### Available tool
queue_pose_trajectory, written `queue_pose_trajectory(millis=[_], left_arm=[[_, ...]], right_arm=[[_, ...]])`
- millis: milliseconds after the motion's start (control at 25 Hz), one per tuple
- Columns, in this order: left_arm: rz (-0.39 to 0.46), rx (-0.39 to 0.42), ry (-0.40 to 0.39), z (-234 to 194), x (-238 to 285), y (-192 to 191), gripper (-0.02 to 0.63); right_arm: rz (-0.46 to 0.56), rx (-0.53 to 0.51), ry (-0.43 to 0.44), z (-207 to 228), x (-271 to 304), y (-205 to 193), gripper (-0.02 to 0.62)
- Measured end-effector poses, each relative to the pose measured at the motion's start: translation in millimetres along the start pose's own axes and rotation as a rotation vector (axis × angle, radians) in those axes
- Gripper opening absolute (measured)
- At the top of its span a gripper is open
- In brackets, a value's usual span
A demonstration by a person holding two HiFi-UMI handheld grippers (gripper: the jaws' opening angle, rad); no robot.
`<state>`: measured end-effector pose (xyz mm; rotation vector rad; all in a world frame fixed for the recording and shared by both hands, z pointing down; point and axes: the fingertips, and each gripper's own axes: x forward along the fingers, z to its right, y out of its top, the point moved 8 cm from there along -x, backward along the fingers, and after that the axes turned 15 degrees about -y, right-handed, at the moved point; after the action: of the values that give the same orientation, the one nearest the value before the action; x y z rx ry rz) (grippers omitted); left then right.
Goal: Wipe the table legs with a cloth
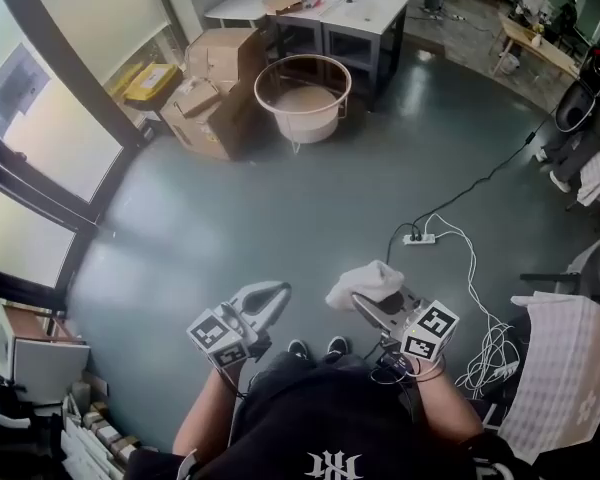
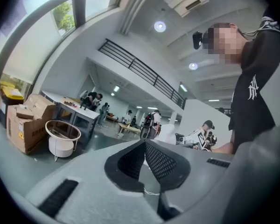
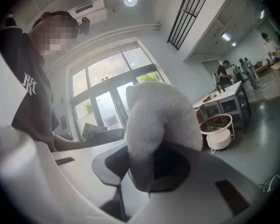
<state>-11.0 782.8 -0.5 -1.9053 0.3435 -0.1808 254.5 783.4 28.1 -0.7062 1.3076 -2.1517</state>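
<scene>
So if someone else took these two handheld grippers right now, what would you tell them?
Left gripper: shut, nothing in it.
Right gripper: shut on the white cloth, which is bunched above the jaws.
Tables: the round white side table and the white desks stand across the grey floor, well away from both grippers.
Done: the cloth is picked up.
Left: walk over and wipe the table legs; the cloth touches no table yet.

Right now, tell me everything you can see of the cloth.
The cloth is white and fluffy, like terry or microfibre, bunched into a rounded wad. The right tool is shut on its lower end, so most of it bulges out past the jaws. It is held in the air above the grey floor, touching nothing else.
</scene>
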Motion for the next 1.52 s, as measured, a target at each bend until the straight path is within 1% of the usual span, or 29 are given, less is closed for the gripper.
queue_pose_trajectory(millis=[160,240,400,440,560,600,760,920,1040,1160,1280,1400,1520], left_arm=[[-0.008,0.009,0.008,-4,-3,2,0.006],[-0.008,-0.01,0.02,-12,-5,-1,0.006],[0.066,-0.054,0.008,-38,-3,6,0.006],[0.066,-0.054,0.005,-49,-3,6,0.006],[0.015,-0.04,0.009,-93,-5,3,0.006],[0.01,-0.042,0.009,-107,-6,5,0.006],[0.064,-0.078,0.001,-167,-6,22,0.006],[0.065,-0.09,-0.009,-233,-18,44,0.006],[0.086,-0.096,-0.023,-274,-27,62,0.006],[0.12,-0.113,-0.045,-311,-30,78,0.006],[0.096,-0.116,-0.031,-347,-30,79,0.006],[0.09,-0.121,-0.013,-378,-18,79,0.006],[0.074,-0.118,-0.001,-413,-3,79,0.006]], right_arm=[[-0.021,0.012,0.034,8,9,-2,0.084],[-0.031,0.023,0.029,16,15,-4,0.084],[-0.045,0.046,0.005,31,31,-4,0.084],[-0.047,0.041,0.001,34,38,-1,0.084],[-0.058,0.016,-0.011,46,65,8,0.084],[-0.063,0.015,-0.015,50,76,10,0.084],[-0.107,0.019,-0.036,70,126,27,0.084],[-0.136,0.023,-0.067,87,189,52,0.084],[-0.143,-0.007,-0.121,101,222,77,0.084],[-0.103,-0.028,-0.193,123,239,108,0.084],[-0.074,-0.026,-0.239,150,250,134,0.084],[-0.082,-0.003,-0.236,182,269,145,0.084],[-0.109,0.026,-0.201,218,301,145,0.084]])
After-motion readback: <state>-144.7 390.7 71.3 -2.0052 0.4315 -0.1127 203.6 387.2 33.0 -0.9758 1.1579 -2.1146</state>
